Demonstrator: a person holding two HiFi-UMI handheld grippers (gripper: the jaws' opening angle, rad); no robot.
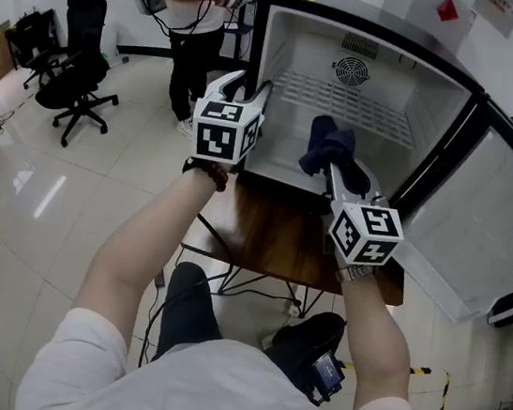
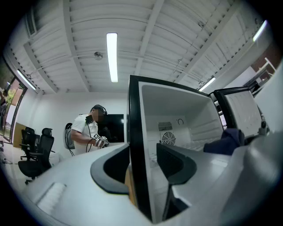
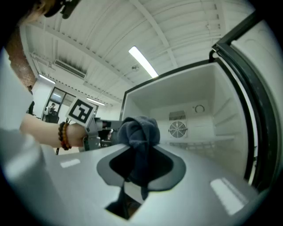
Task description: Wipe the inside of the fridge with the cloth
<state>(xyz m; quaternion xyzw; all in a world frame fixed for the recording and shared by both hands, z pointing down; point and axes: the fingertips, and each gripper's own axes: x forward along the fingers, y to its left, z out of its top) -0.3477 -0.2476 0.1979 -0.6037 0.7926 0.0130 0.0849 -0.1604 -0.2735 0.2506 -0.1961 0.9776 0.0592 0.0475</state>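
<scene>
Two grippers are up at the open fridge (image 1: 291, 57), which fills the upper middle of the head view, white inside with a black frame. The right gripper (image 1: 335, 168) has the cloth (image 1: 327, 143), a dark blue bundle, pinched between narrow jaws. Its own view shows the fabric bunched above the pads with a tail hanging down between them. The cloth is at the mouth of the cavity, low and centre, over the fridge's floor; whether it touches that floor I can't tell.

Over on the left of the frame, the left gripper (image 1: 242, 88) has its jaws well apart. They straddle the black front edge (image 2: 135, 145) of the fridge's side wall, one jaw outside, one inside. A strip of white wall shows between the edge and the inner jaw, so there's no clamp there.

Inside the fridge there's a wire shelf (image 1: 346, 103) across the middle, a round fan grille (image 1: 351, 71) on the back wall, and smooth white walls. The door (image 1: 481, 222) stands wide open toward the right edge. The fridge sits on a dark wooden table (image 1: 271, 235), with cables (image 1: 245, 283) trailing beneath.

Around it, a glossy pale floor (image 1: 41, 188) catches the lights. Black office chairs (image 1: 80, 80) are parked at upper left, and another person (image 1: 194, 11) in a white top stands just left of the fridge. Overhead, in the gripper views, there's a white ribbed ceiling (image 2: 177, 39) with a long strip light (image 2: 112, 57).
</scene>
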